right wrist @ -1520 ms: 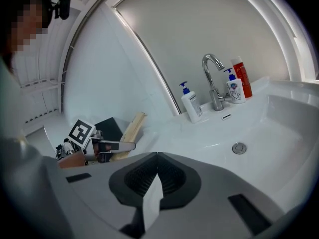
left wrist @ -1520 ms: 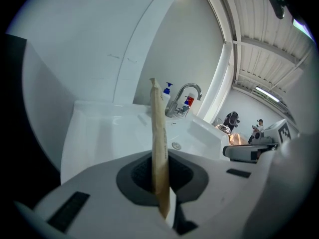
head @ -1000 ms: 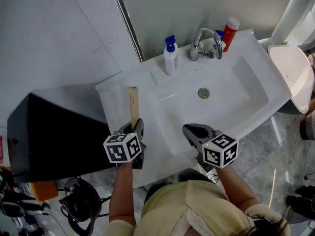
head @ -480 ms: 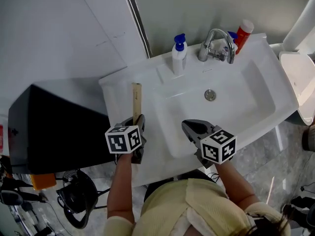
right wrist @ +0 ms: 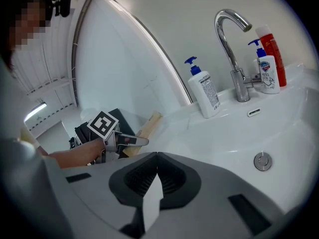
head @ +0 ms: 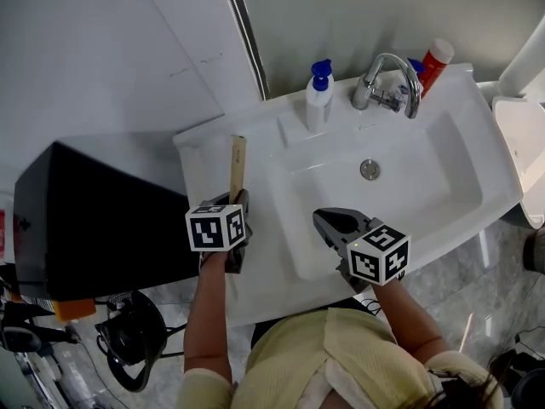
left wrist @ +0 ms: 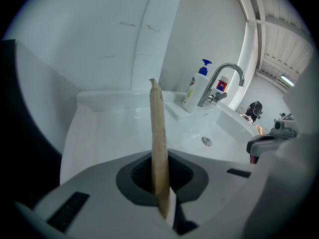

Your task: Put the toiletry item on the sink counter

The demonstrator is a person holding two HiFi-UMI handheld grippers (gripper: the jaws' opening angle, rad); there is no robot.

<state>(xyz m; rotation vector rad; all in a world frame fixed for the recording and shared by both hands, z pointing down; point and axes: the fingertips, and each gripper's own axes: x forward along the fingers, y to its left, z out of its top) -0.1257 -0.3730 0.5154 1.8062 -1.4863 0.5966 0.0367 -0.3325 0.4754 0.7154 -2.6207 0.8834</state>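
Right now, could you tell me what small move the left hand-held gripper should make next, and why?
The left hand-held gripper is shut on the slim tan toiletry item, which hangs over the counter strip left of the basin. So I would probably lower it a little until the item rests flat there.
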